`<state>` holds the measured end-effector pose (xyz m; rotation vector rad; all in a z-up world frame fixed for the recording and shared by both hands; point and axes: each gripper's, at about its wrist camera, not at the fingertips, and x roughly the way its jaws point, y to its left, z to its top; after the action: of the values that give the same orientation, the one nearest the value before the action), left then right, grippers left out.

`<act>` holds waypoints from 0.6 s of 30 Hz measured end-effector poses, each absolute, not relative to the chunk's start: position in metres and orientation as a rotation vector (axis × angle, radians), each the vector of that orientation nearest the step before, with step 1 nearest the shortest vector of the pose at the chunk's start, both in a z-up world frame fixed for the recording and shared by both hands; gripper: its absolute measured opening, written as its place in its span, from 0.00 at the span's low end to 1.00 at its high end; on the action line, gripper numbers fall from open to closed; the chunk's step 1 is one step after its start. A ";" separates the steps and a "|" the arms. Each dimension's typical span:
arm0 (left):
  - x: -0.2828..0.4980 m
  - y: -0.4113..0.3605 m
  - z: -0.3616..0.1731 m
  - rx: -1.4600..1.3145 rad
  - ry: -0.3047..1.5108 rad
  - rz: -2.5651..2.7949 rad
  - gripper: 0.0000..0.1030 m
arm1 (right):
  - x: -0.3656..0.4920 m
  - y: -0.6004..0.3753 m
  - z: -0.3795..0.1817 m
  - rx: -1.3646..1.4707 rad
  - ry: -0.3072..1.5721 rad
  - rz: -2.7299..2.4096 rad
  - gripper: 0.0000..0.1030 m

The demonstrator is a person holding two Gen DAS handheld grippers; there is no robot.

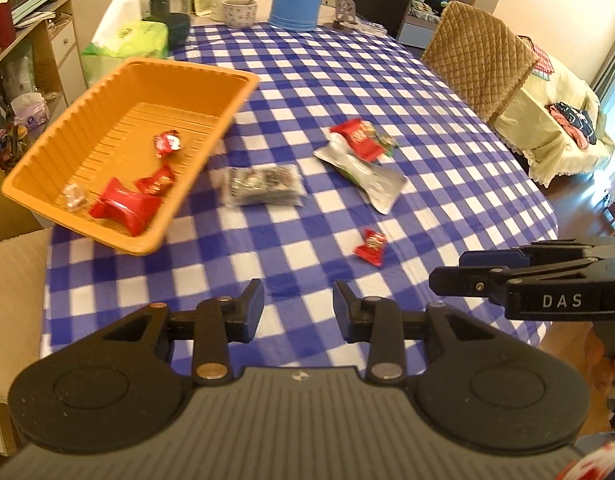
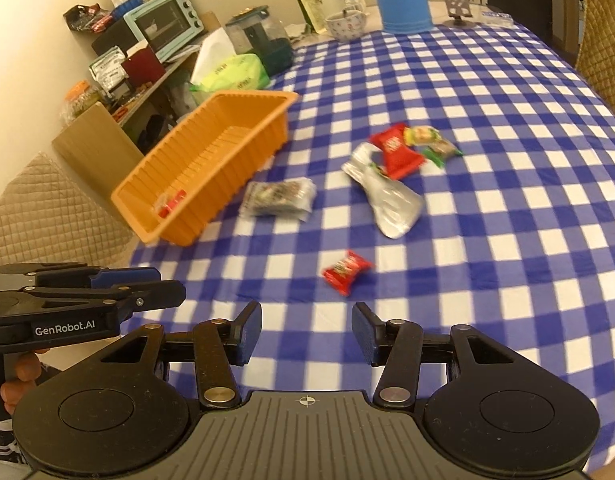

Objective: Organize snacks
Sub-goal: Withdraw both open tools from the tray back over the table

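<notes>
The orange tray (image 1: pixel 119 80) is sitting at the left side of the desk (image 1: pixel 427 128), which is wearing a blue-and-white checked cloth. In the left wrist view its long axis is running from about seven o'clock up to one o'clock, with the near short end toward the camera.

Loose snacks are lying on the cloth to the tray's right. A dark clear-wrapped packet (image 1: pixel 263 186) is lying just beside the tray wall, its length running three to nine o'clock. A silver pouch (image 1: pixel 367 176) is stretching from ten to four o'clock, with a red packet (image 1: pixel 357 140) resting on its upper end. A small red candy (image 1: pixel 370 247) is lying alone, nearest the cameras.

The left wrist view is looking down into the tray and showing red-wrapped snacks (image 1: pixel 123 206) and one clear-wrapped sweet (image 1: pixel 73 196) on its ribbed floor; from the right wrist view the near wall is hiding all but a scrap of red. The right wrist view, in turn, is showing yellow and green candies (image 2: pixel 427 140) beside the red packet more clearly.

The left tongs (image 1: pixel 298 308) are standing apart with nothing between them, hovering above the cloth. The right tongs (image 2: pixel 307 334) are standing a little wider, also empty.

"DAS" is reading on the right tool's side in the left view, and "GenRobot.AI" on the left tool's side in the right view. Print on the packets is too blurred to read.
</notes>
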<state>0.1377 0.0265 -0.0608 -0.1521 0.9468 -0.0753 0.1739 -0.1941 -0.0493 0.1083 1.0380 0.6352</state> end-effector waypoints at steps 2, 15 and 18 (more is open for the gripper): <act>0.139 0.015 -0.065 -0.146 0.948 -0.080 0.33 | 0.174 -0.204 -0.052 0.097 1.038 0.626 0.49; 0.157 -0.042 -0.092 -0.092 0.943 -0.116 0.33 | 0.184 -0.262 -0.071 0.093 1.052 0.558 0.49; 0.166 -0.049 -0.097 -0.078 0.940 -0.121 0.33 | 0.189 -0.272 -0.075 0.103 1.055 0.538 0.49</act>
<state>0.1656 -0.0491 -0.0967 -0.0776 0.9401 -0.1208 0.1886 -0.2725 -0.0752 0.1026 1.0550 0.5381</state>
